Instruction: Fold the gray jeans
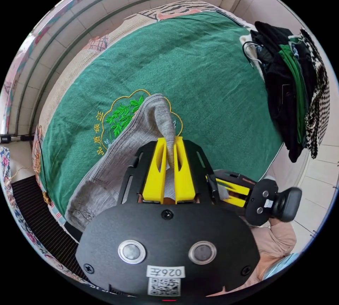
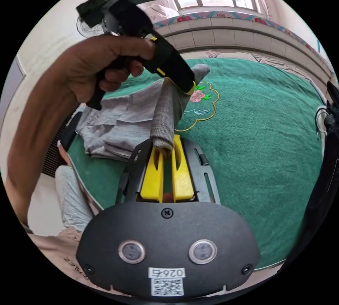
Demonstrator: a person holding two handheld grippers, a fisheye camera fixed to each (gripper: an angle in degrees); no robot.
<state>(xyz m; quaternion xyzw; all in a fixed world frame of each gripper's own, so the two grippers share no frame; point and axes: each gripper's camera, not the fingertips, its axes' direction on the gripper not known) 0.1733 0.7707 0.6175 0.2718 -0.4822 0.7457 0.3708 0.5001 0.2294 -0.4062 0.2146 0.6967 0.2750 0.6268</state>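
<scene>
**Gray jeans pinched by both grippers over green blanket**

Left gripper (image 1: 168, 149): yellow jaws narrow, clamped on a raised fold of the gray jeans (image 1: 120, 163). Right gripper (image 2: 165, 151): jaws narrow, gripping a hanging strip of the same cloth. The rest of the jeans lies bunched on the near left part of the green blanket (image 2: 254, 149); long axis cannot be told. Dark clothes (image 1: 293, 89) hang at far right.

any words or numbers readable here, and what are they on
"品质保证": yellow stitching on the green blanket, curving beside the leaf emblem.
White sticker on the left gripper: a printed label, not read out.
Dark print on the person's clothing: too blurred to read.
</scene>
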